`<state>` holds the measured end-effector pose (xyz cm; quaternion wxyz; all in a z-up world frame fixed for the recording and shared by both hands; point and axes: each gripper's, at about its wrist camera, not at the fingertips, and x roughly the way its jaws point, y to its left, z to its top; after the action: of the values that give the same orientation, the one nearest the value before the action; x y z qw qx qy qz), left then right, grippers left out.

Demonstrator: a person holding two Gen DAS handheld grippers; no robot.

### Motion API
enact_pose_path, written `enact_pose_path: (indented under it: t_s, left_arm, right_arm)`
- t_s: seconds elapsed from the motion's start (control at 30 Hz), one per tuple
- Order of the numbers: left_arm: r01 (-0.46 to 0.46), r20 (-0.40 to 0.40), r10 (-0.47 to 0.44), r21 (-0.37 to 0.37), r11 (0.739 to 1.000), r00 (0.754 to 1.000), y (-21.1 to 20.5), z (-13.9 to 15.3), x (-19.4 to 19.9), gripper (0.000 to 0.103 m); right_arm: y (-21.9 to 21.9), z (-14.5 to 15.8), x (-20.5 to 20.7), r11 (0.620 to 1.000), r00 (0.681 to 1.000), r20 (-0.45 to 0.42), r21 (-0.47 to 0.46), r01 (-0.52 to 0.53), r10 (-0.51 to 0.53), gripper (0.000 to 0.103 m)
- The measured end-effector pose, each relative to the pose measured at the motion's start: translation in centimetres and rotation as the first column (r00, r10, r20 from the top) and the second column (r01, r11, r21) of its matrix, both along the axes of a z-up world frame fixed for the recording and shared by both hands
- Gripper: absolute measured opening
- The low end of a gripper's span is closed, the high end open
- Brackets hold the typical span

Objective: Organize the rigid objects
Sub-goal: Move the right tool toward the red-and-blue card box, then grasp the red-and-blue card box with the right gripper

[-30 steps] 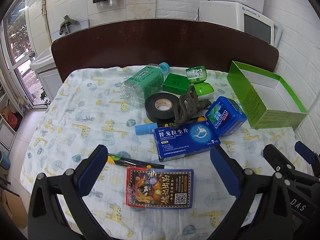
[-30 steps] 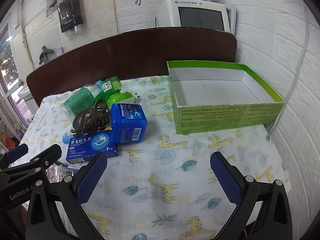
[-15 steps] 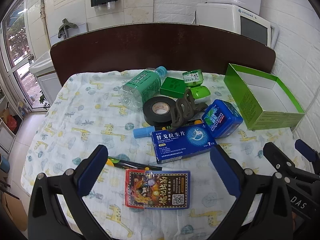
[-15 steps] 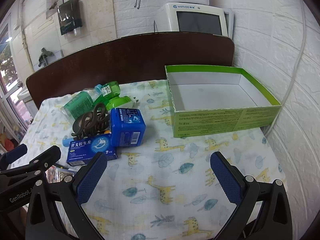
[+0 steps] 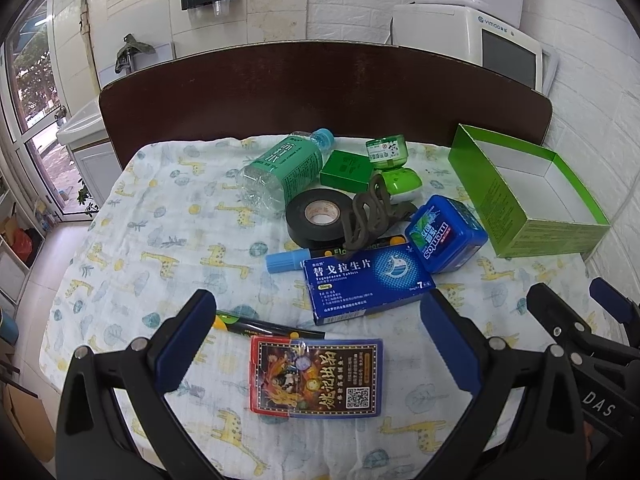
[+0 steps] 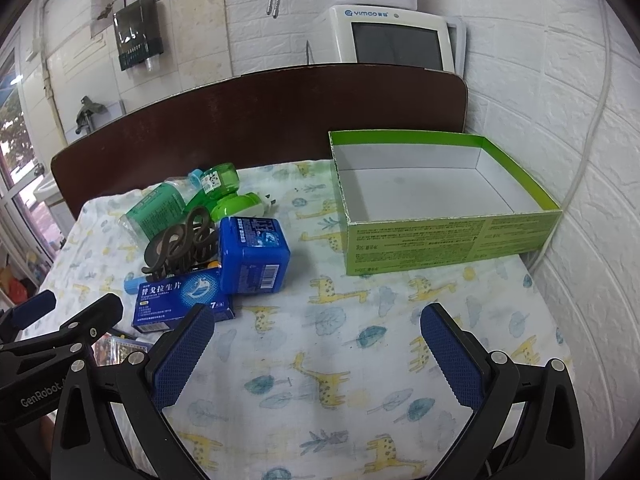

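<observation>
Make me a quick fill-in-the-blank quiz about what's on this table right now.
1. The green box holds ____ items.
2. The hair clip leans on the roll of black ____.
3. Between the left gripper fingers lies a pack of ____.
4. Both the left and the right gripper have their jaws ____.

Missing words: no; tape; cards; open

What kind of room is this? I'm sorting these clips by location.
Probably a home utility or kitchen corner: a cloth-covered table by white brick walls, a countertop water dispenser behind it, and a glass door leading outside.
</observation>
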<state>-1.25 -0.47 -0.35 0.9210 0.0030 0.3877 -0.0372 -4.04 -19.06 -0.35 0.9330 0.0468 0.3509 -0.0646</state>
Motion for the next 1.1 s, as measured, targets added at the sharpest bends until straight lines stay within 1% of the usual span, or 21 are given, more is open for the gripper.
enact_pose_path:
  t_s: [0.23, 0.53, 0.7, 0.8, 0.83, 0.9, 1.0, 1.03, 1.07, 1.1]
  left_arm:
    - [-0.005, -0.020, 0.005, -0.002, 1.000, 1.000, 0.6, -0.8, 0.1, 0.102]
    - [-0.020, -0.024, 0.020, -0.027, 0.999, 1.000, 1.9, -1.2, 0.1, 0.102]
    - [-0.022, -0.044, 0.020, -0.030, 0.999, 0.999, 2.5, -1.8, 0.3, 0.102]
    - [-0.012, -0.053, 0.009, -0.053, 0.999, 0.999, 3.2, -2.2, 0.3, 0.102]
    - [0.000, -0.055, -0.004, -0.074, 0.997, 0.998, 3.5, -2.3, 0.3, 0.101]
    - [0.036, -0.056, -0.045, -0.149, 0.988, 0.997, 4.4, -2.4, 0.2, 0.100]
    - [0.068, -0.070, -0.092, -0.287, 0.955, 0.993, 6.3, -2.8, 0.1, 0.100]
    - [0.060, -0.084, -0.094, -0.333, 0.941, 0.992, 7.0, -3.1, 0.2, 0.098]
    - [0.049, -0.100, -0.093, -0.377, 0.925, 0.991, 7.6, -3.4, 0.3, 0.094]
    - [0.036, -0.116, -0.092, -0.416, 0.908, 0.989, 8.2, -3.8, 0.4, 0.092]
  right_arm:
    - [0.6, -0.6, 0.2, 1.000, 1.000, -0.015, 0.005, -0.013, 0.013, 0.103]
    - [1.5, -1.0, 0.3, 0.998, 0.998, -0.026, 0.034, -0.050, 0.051, 0.103]
    - [2.0, -1.4, 0.6, 0.997, 0.997, -0.042, 0.051, -0.066, 0.068, 0.103]
    - [2.4, -1.7, 0.8, 0.995, 0.996, -0.047, 0.062, -0.075, 0.078, 0.103]
    - [2.6, -1.9, 0.8, 0.994, 0.995, -0.050, 0.071, -0.084, 0.088, 0.103]
    - [2.8, -2.1, 0.9, 0.986, 0.991, -0.053, 0.115, -0.119, 0.125, 0.103]
    - [3.3, -2.5, 1.0, 0.958, 0.978, -0.057, 0.222, -0.183, 0.200, 0.103]
    - [3.5, -2.6, 1.0, 0.951, 0.974, -0.062, 0.238, -0.198, 0.219, 0.101]
    - [3.8, -2.8, 1.2, 0.944, 0.969, -0.068, 0.251, -0.213, 0.237, 0.095]
    - [4.1, -3.1, 1.3, 0.936, 0.963, -0.079, 0.268, -0.227, 0.257, 0.090]
